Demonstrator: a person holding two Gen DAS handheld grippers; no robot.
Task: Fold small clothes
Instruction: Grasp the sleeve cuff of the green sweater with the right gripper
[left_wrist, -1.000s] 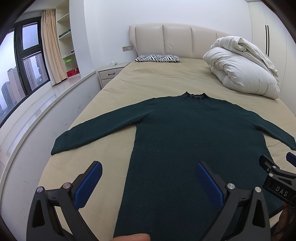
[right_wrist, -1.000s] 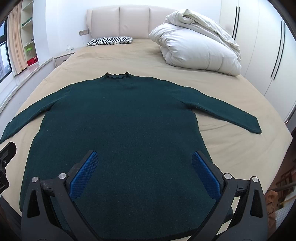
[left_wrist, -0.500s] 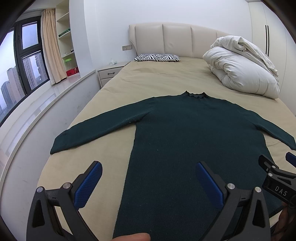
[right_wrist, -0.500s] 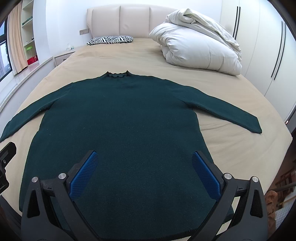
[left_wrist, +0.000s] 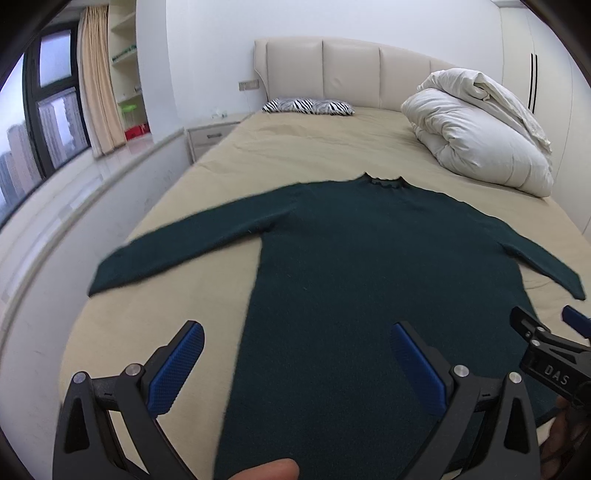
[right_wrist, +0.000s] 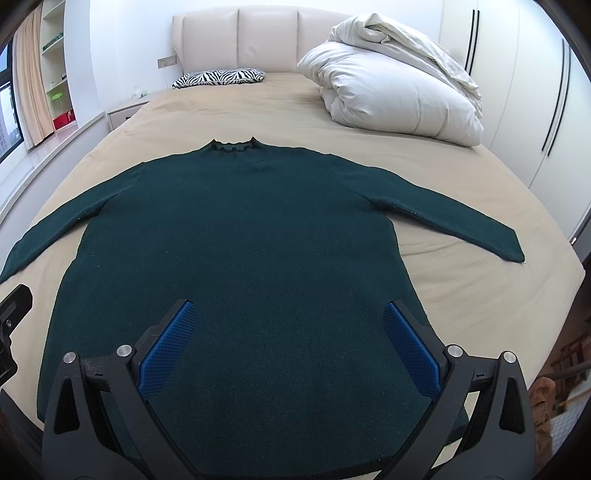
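Note:
A dark green long-sleeved sweater (left_wrist: 354, 266) (right_wrist: 236, 236) lies flat on the bed, collar toward the headboard and both sleeves spread outward. My left gripper (left_wrist: 295, 341) hovers open above the sweater's lower left side, near its hem. My right gripper (right_wrist: 290, 321) is open too, above the middle of the lower hem, with nothing between its blue pads. In the left wrist view, part of the right gripper (left_wrist: 546, 350) shows at the right edge. A fingertip (left_wrist: 266, 470) shows at the bottom of that view.
The bed (right_wrist: 461, 266) has a beige sheet. A folded white duvet (right_wrist: 399, 96) sits at the back right, a zebra-print pillow (right_wrist: 218, 77) by the headboard. A bedside table (left_wrist: 210, 136) and a window ledge (left_wrist: 74, 192) run along the left, white wardrobes (right_wrist: 535, 92) on the right.
The left wrist view has swung slightly to the right, with motion blur on the left sleeve. The right gripper and the sweater have barely moved. Both grippers stay open.

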